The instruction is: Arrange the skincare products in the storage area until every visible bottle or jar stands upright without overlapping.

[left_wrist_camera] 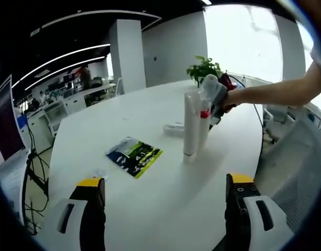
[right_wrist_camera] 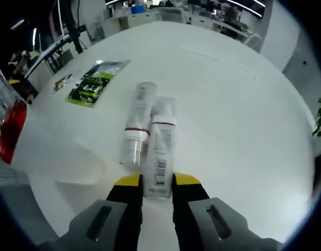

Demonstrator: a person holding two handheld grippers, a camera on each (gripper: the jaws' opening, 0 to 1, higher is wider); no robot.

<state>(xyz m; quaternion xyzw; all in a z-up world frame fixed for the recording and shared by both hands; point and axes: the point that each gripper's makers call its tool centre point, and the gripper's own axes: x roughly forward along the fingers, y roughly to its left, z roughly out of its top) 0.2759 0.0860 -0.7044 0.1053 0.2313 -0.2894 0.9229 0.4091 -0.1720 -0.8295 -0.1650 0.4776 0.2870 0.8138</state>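
Two tall white products stand upright side by side near the middle of the white table [left_wrist_camera: 97, 130]. These are a white tube [left_wrist_camera: 190, 125] and a bottle with a red band [left_wrist_camera: 204, 121]. My right gripper [left_wrist_camera: 215, 97], held by a person's arm, reaches in from the right at their tops. In the right gripper view I look down along them. The barcoded white tube [right_wrist_camera: 160, 151] sits between the jaws of my right gripper [right_wrist_camera: 157, 180], which is shut on it. The clear-capped bottle [right_wrist_camera: 135, 133] touches its left side. My left gripper [left_wrist_camera: 165, 193] hangs open and empty over the near table edge.
A green and black packet [left_wrist_camera: 134, 156] [right_wrist_camera: 95, 81] lies flat left of the products. Behind them lies a small white item [left_wrist_camera: 173, 127]. A potted plant [left_wrist_camera: 203, 68] stands at the table's far end. A blurred red and clear shape [right_wrist_camera: 11, 130] shows very close at the left edge.
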